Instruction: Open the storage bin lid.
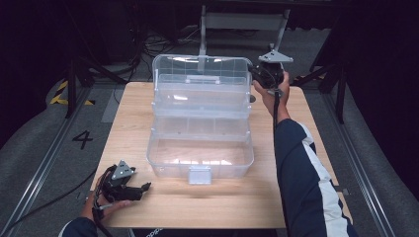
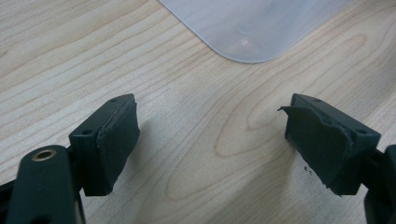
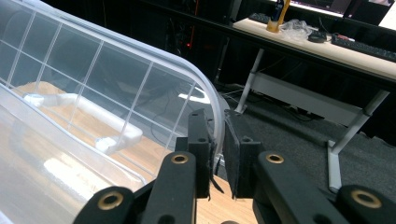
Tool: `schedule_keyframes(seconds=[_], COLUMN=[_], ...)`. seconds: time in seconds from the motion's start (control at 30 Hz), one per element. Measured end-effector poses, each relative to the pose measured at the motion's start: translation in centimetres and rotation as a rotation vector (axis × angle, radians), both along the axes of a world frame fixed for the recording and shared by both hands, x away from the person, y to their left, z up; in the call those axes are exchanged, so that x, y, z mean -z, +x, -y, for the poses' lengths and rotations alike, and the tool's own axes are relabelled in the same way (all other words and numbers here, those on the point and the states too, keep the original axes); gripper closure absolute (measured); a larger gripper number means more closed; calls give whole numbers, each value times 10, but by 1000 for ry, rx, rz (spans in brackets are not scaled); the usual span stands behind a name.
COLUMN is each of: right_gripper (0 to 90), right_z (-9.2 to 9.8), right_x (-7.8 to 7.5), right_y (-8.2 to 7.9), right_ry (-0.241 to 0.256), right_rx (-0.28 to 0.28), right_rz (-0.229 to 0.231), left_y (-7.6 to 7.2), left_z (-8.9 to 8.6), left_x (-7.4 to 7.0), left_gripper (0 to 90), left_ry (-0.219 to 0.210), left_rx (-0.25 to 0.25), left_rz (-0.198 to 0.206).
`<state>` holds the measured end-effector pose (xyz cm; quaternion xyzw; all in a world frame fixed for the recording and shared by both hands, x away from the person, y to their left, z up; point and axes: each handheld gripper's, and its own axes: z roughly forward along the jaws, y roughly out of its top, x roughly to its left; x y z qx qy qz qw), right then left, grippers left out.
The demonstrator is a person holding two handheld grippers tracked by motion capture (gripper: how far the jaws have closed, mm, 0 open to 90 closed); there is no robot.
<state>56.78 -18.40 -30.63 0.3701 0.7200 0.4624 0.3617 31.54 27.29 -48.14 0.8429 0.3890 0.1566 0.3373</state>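
Note:
A clear plastic box (image 1: 200, 160) stands open on the wooden table (image 1: 207, 205), its gridded lid (image 1: 200, 74) raised at the back. At the lid's far right corner my right gripper (image 1: 256, 75) is shut on the rim. In the right gripper view the jaws (image 3: 218, 144) pinch the curved edge of the lid (image 3: 116, 88), whose white handle (image 3: 88, 109) shows through it. My left gripper (image 1: 145, 188) rests low at the table's front left, open and holding nothing. The left gripper view has its wide-apart jaws (image 2: 210, 140) over bare wood, a rounded corner of the box (image 2: 252, 28) ahead.
A white latch (image 1: 199, 174) hangs at the box's front wall. A shallow inner tray (image 1: 200, 123) sits stepped between lid and base. Dark floor with cables and metal stands surrounds the table; a desk (image 3: 327, 46) stands farther off.

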Motion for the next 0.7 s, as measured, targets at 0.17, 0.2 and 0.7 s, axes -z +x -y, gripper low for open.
schedule_keyframes(seconds=[0.17, 0.2, 0.7], right_gripper=[823, 822, 812], right_z=[-1, -1, -1], right_x=[2, 2, 11], right_y=[4, 5, 12], right_ry=[-1, 2, 16], right_rx=[7, 7, 23], right_rz=[-10, -13, -30], left_y=[0, 0, 0], left_z=[0, 0, 0], left_x=[0, 0, 0], left_gripper=[180, 180, 180], left_ry=[-2, -1, 2], left_rx=[-2, -3, 0], left_rz=[0, 0, -5])
